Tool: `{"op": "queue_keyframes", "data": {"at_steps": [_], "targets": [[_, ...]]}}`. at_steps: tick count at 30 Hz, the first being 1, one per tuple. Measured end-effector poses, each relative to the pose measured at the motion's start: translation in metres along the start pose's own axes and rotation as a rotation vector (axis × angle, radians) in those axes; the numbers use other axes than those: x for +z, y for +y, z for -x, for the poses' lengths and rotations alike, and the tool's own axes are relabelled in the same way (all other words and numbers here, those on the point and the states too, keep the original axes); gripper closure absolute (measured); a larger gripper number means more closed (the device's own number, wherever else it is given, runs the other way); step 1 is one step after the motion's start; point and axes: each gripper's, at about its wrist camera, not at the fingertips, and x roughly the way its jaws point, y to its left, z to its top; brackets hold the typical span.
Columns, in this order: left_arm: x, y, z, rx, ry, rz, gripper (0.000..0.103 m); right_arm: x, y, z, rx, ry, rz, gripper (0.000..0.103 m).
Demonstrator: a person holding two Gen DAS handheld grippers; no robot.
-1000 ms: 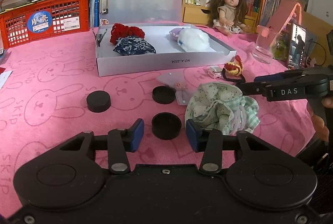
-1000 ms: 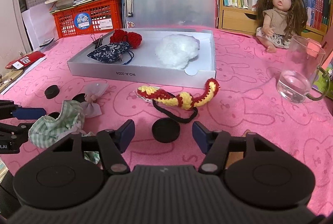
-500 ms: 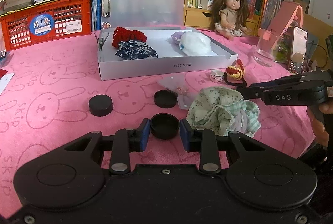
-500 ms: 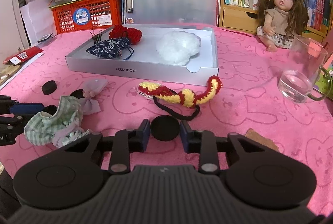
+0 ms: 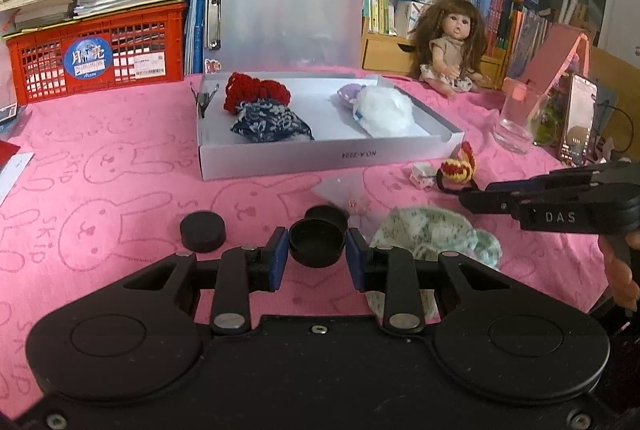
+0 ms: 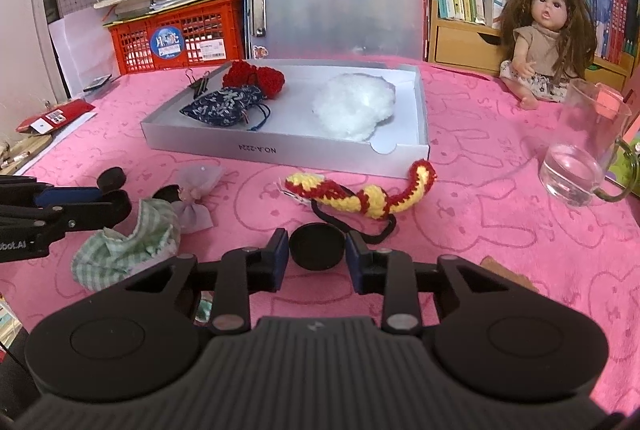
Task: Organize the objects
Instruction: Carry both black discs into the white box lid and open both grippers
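Observation:
My left gripper (image 5: 317,248) is shut on a black round cap (image 5: 317,243) and holds it just above the pink cloth. My right gripper (image 6: 317,249) is shut on another black round cap (image 6: 317,246). Two more black caps (image 5: 202,231) (image 5: 327,215) lie on the cloth in the left wrist view. The grey box (image 5: 332,154) holds a red crochet piece (image 5: 256,92), a blue patterned pouch (image 5: 270,123) and a white fluffy ball (image 5: 384,112). A green checked cloth (image 6: 128,242) and a yellow-red crochet hairband (image 6: 360,194) lie in front of the box.
A glass jug (image 6: 580,154) stands at the right, a doll (image 6: 540,42) behind it. A red crate (image 5: 96,58) with books stands at the back left. A phone (image 5: 576,126) leans at the far right. A small purple pouch (image 6: 198,192) lies by the green cloth.
Both grippers closed from open onto the black caps between their fingers and have lifted them slightly; the views have moved closer toward the box.

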Motion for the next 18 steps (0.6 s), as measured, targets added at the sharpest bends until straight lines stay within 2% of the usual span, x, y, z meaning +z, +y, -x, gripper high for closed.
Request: {"op": "queue_keyframes", "data": {"at_steps": [10,18], "targets": [[0.036,0.006,-0.007,0.018,-0.059,0.014,0.074,0.015,0.008,0.011,0.009,-0.046,0.013,0.067],[0.061,0.014,-0.028,0.023,-0.068,0.065,0.074,0.035,0.002,0.006,0.018,-0.073,-0.032,0.067]]}}
